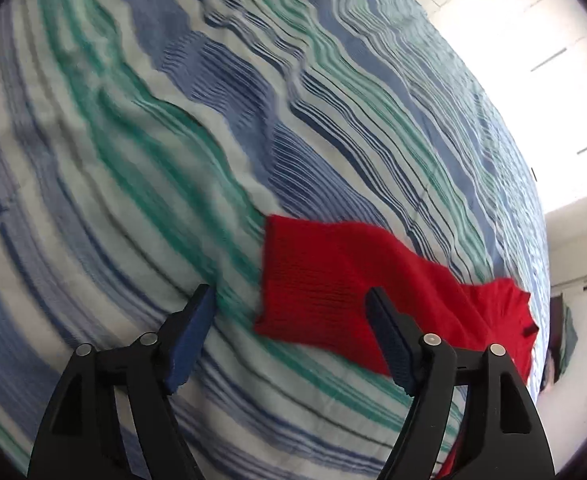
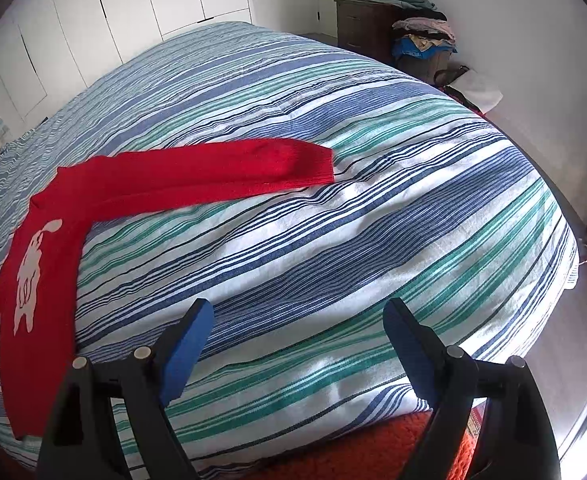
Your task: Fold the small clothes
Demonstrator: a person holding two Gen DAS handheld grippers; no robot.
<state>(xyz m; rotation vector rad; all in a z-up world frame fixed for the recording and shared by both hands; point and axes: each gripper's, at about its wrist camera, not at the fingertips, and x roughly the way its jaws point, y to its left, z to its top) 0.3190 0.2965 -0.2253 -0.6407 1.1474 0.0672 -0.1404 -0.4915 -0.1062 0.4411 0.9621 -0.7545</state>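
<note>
My left jaws (image 1: 291, 300) stand apart with nothing pressed between the blue pads; the last two readings sit level, so I call them simply open. The ribbed cuff of the red sweater (image 1: 333, 280) lies on the bed just beyond them, its squared end between the two fingers in the picture, not gripped. My right jaws (image 2: 297, 312) also stand wide apart and empty, over bare striped cover.

Nearest to me in the right view, an orange fuzzy rug (image 2: 373, 452) shows below the bed's near edge. The striped duvet (image 2: 333, 240) is woven cotton, blue, green and white bands, gently rumpled, with broad free room to the right of the sweater as far as the rounded corner, where the floor drops away.

The right view shows what the left cannot: the sweater's body on the left side, bearing a white animal figure (image 2: 29, 276), and one long sleeve stretched out flat toward the middle of the bed. The left view, motion-blurred, gives only the other sleeve and the knit's fine ribbing.

Farther off stand white cupboard doors (image 2: 133, 4), and in the far corner a dark wooden chest (image 2: 361, 24) with folded fabric on top, beside a heaped pile of clothes (image 2: 425, 36).
</note>
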